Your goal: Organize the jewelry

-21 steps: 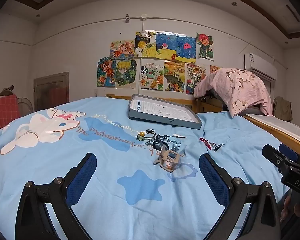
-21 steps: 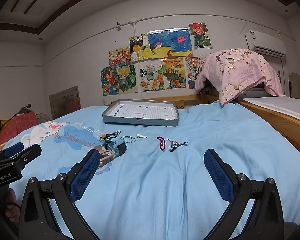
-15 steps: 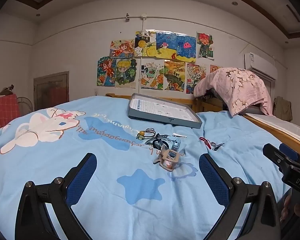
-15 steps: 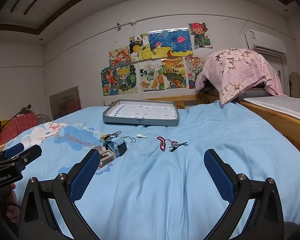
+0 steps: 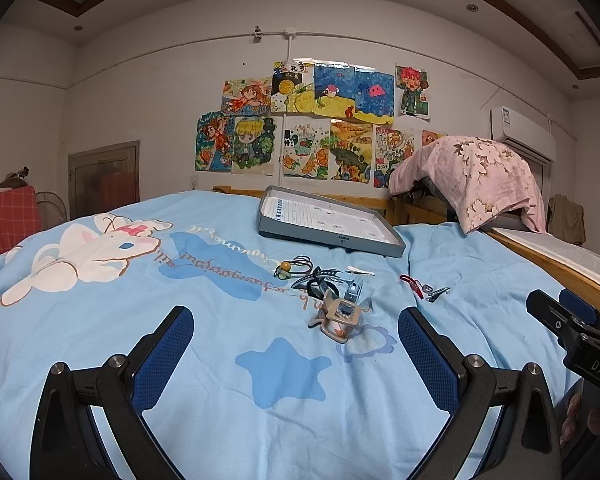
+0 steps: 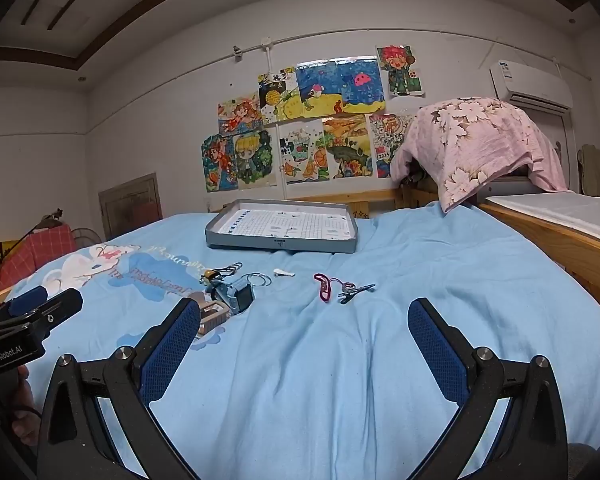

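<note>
A grey tray with a white grid liner lies at the far side of the blue bedspread; it also shows in the right wrist view. A heap of hair clips and rings lies in front of it, with a beige square clip nearest. A white clip, a red cord and a dark clip lie to the right. My left gripper is open and empty, short of the heap. My right gripper is open and empty, short of the red cord.
A wooden bed rail runs along the right. A pink floral cloth covers something behind the bed. Drawings hang on the back wall. The other gripper's body shows at each view's edge, on the right of the left wrist view.
</note>
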A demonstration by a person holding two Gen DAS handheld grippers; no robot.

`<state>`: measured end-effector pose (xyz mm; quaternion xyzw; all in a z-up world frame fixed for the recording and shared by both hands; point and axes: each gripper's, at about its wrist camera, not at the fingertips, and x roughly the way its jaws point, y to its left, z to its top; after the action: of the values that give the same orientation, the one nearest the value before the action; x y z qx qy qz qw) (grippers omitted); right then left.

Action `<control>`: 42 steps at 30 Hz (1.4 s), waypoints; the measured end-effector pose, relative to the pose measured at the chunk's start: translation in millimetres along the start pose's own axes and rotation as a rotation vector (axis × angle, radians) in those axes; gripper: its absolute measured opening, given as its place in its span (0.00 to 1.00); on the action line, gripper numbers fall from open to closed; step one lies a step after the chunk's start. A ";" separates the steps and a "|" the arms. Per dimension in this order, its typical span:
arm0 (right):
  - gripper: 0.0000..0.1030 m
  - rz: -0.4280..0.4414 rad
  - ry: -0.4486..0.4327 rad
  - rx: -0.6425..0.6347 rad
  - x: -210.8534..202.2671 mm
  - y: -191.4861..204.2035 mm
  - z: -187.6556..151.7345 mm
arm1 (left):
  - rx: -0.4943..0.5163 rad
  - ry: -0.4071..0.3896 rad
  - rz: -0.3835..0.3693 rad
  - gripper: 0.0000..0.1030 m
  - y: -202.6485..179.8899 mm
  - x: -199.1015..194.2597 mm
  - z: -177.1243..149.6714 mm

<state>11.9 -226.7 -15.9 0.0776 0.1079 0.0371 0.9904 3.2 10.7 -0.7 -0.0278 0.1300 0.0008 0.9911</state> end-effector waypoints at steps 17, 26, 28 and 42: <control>0.99 0.002 -0.003 0.001 -1.0 0.0 1.0 | -0.002 0.001 0.001 1.00 2.9 1.5 -0.1; 0.99 0.003 -0.004 0.002 -0.8 -0.8 0.8 | -0.002 0.000 0.002 1.00 0.2 0.6 -0.2; 0.99 0.002 -0.002 0.003 -0.8 -1.0 0.8 | -0.002 0.001 0.001 1.00 0.2 0.6 -0.2; 0.99 0.003 -0.003 0.004 -1.3 -2.8 0.9 | -0.002 0.000 0.003 1.00 0.7 0.8 -0.6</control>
<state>11.0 -229.7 -15.2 0.0797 0.1064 0.0384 0.9904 3.8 11.3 -1.5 -0.0289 0.1302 0.0024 0.9911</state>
